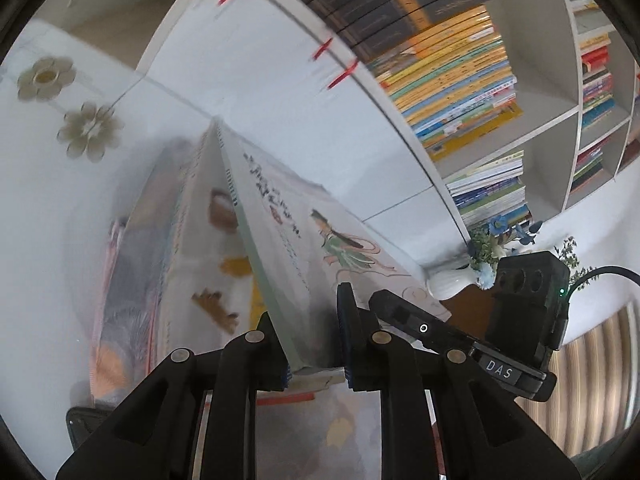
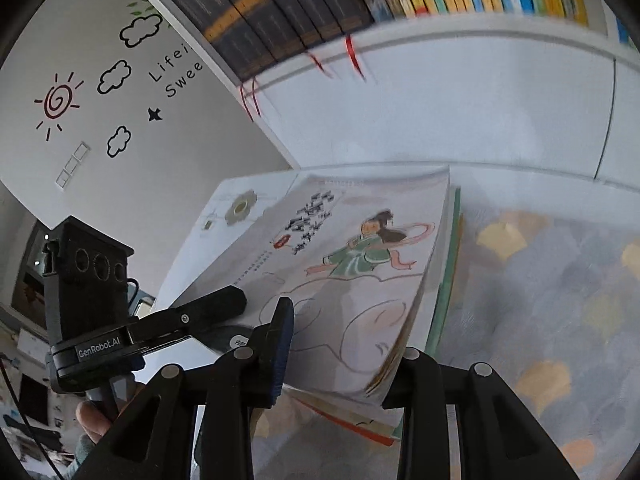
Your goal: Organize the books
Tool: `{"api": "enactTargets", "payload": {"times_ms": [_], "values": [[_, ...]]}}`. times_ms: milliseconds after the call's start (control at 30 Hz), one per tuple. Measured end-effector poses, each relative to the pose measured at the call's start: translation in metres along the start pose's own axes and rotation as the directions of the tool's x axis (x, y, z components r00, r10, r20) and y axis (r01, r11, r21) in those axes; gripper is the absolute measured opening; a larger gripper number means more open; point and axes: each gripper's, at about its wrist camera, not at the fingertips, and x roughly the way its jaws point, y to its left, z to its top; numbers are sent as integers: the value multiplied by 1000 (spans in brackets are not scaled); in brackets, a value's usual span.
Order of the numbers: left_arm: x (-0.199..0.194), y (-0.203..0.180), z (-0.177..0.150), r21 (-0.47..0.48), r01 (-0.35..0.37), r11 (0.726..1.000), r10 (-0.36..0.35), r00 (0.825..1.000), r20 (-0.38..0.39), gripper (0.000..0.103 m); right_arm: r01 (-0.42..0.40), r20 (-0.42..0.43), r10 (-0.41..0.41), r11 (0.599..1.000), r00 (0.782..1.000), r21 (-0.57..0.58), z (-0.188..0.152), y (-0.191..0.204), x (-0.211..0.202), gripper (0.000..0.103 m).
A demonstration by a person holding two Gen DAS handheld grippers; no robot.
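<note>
Both claws hold one picture book together, lifted up on its edge over other flat books. The left claw [image 1: 314, 356] pinches the picture book [image 1: 320, 248] at its bottom edge. The right claw [image 2: 340, 354] pinches the same book too. It hangs just in front of the bookshelf [image 1: 568, 116]. Next, I think, carry it to a free slot and slide it in straight. I count two claws, one held book.

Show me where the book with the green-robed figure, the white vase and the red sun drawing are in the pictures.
book with the green-robed figure [image 2: 360, 256]: right wrist view, on the cover figure.
white vase [image 1: 448, 285]: left wrist view, on its white body.
red sun drawing [image 2: 59, 101]: right wrist view, on the spiral centre.
</note>
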Motion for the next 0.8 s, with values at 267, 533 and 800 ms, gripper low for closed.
{"api": "enactTargets", "payload": {"times_ms": [267, 533, 800], "values": [[1, 25, -16, -71, -46, 996, 44, 999, -27, 13, -9, -61, 13, 998, 998, 58, -18, -11, 25, 32], [-33, 44, -34, -131, -134, 982, 139, 990, 26, 16, -10, -130, 19, 998, 991, 66, -25, -10, 38, 33], [-81, 1, -60, -36, -305, 952, 307, 949, 77, 19, 66, -148, -56, 996, 987, 66, -64, -21, -20, 33]]}}
